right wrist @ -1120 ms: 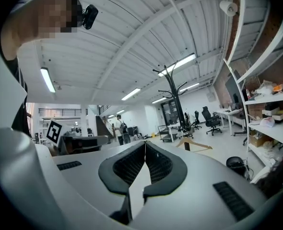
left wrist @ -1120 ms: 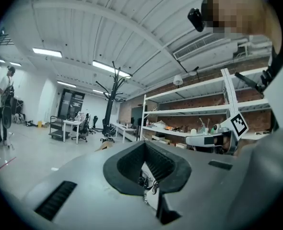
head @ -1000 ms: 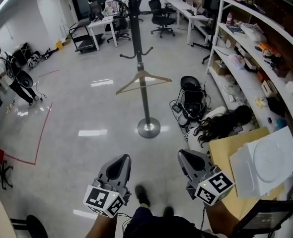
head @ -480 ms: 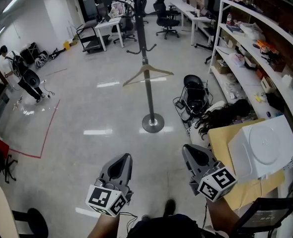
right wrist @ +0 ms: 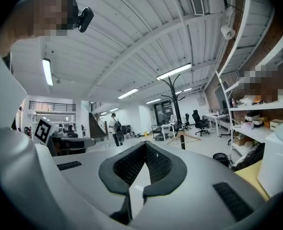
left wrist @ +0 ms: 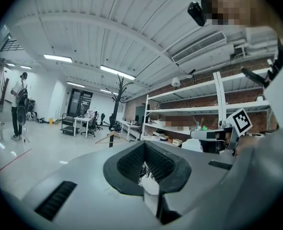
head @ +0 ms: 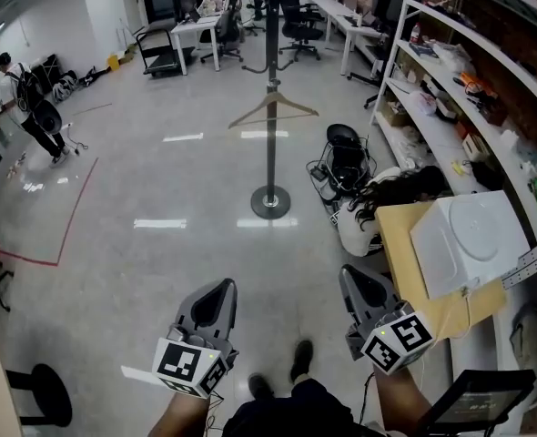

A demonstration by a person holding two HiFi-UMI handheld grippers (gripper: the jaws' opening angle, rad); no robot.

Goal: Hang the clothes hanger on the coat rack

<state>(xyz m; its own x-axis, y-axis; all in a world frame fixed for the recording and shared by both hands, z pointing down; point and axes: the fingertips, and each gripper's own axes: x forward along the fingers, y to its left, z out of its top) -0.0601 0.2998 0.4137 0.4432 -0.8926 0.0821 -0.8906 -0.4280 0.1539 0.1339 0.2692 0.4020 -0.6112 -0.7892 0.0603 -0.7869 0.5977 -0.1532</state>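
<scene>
Jaws closed and empty, left gripper (head: 221, 287) and right gripper (head: 351, 274) face the clothes hanger (head: 289, 104) at the coat rack (head: 270, 153), seemingly light, stiff wood best taken by one shoulder.

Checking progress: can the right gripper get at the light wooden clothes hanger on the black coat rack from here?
Probably not yet. The right gripper is shut by the person's body; the light wooden clothes hanger hangs on the black coat rack far across open floor. Nothing blocks the way.
</scene>
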